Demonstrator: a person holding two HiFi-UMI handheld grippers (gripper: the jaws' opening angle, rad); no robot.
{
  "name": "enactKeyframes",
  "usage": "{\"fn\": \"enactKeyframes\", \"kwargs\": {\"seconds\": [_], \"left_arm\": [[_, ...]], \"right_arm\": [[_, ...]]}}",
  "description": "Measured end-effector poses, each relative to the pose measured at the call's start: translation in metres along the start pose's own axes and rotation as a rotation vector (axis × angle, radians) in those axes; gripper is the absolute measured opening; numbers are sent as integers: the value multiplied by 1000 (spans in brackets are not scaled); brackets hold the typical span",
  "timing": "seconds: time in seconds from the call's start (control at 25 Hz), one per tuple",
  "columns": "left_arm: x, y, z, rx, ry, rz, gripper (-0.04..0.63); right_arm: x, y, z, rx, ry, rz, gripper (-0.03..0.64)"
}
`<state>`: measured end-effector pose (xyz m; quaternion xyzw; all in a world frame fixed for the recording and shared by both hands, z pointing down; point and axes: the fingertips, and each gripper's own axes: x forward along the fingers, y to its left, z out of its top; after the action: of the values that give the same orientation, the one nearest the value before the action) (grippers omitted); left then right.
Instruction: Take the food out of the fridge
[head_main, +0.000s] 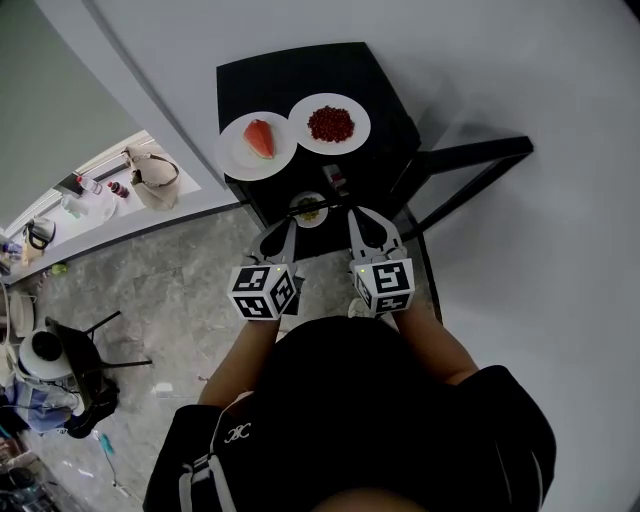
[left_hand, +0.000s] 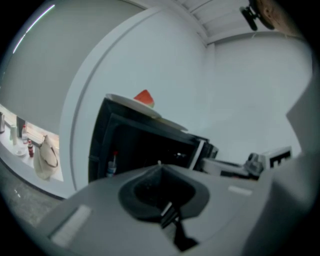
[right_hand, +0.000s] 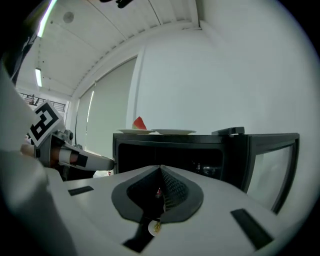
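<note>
Black mini fridge (head_main: 385, 120) against the white wall, front open. On its top, left side, there's a white plate (head_main: 236, 165) with a watermelon slice (head_main: 260, 138). Right beside it is a second plate (head_main: 303, 108) with a pile of small red bits (head_main: 330, 123). Lower down, the left gripper (head_main: 279, 238) is just in front of the opening, fingers pressed together with nothing in them. A small dish of food (head_main: 310, 208) shows inside the fridge, between the two gripper tips. The right gripper (head_main: 366, 226) is the same deal: fingers closed tight, empty. The fridge door (head_main: 470, 155) is swung out to the right.
</note>
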<state>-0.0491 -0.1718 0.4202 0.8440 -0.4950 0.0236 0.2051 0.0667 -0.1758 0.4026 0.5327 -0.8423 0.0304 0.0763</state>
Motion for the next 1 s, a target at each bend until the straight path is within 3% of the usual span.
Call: {"fn": "enactKeyframes", "kwargs": {"seconds": [0.32,0.48,0.84,1.0], "left_arm": [[1,-15,-9,-9,29,-48,-3],[2,-22,-13,11,32,-23,-2],[0,-29,-33,22,33,120,-2],[-6,-28,-53,18,43,205,-2]], "right_arm": [[-3,1,-8,59,20,30,-2],[-5,0,-16,75,37,49,-2],[-5,-8,-46,175,113,185,-2],[3,-6,-74,160,175,252,-2]]}}
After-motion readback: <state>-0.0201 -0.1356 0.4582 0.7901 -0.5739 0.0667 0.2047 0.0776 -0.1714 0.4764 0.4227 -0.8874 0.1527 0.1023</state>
